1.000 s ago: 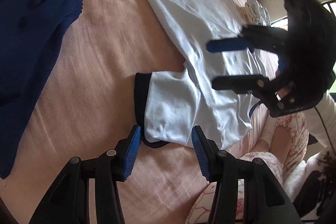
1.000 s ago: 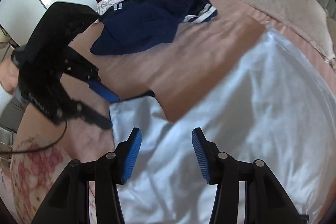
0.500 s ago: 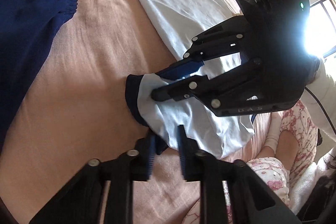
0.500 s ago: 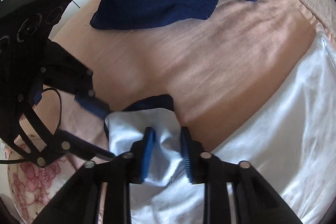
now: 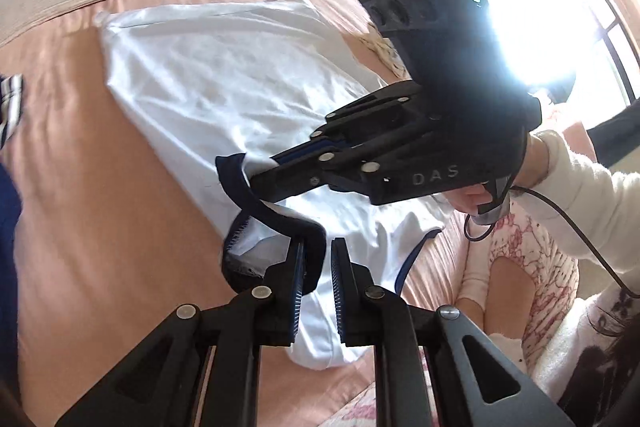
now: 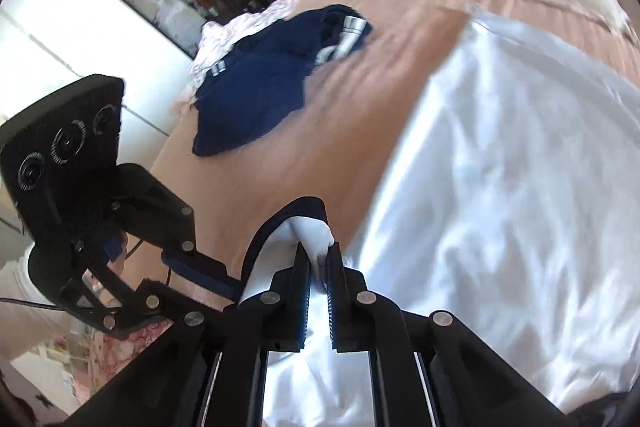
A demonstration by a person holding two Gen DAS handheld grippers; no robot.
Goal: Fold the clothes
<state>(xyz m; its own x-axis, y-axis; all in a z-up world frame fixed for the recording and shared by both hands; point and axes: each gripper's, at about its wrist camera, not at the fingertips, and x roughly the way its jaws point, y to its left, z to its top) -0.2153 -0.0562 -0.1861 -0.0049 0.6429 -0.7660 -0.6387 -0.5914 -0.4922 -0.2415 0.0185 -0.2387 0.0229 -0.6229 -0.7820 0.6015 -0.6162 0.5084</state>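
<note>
On the pink-sheeted bed point(image 5: 100, 155), seen from the left wrist, the left gripper point(image 5: 316, 259) is pinching the navy-trimmed sleeve cuff point(image 5: 276, 223) of the white short-sleeved shirt point(image 5: 224, 75), while the right gripper point(image 5: 272, 163) is clamping the same sleeve higher up.

From the right wrist, the right gripper point(image 6: 318, 255) is squeezing white sleeve fabric; the crumpled navy garment point(image 6: 256, 99) is lying well apart.

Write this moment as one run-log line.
step: sleeve fold | left gripper: shut on sleeve | right gripper: shut on sleeve | white shirt: on bed
</note>
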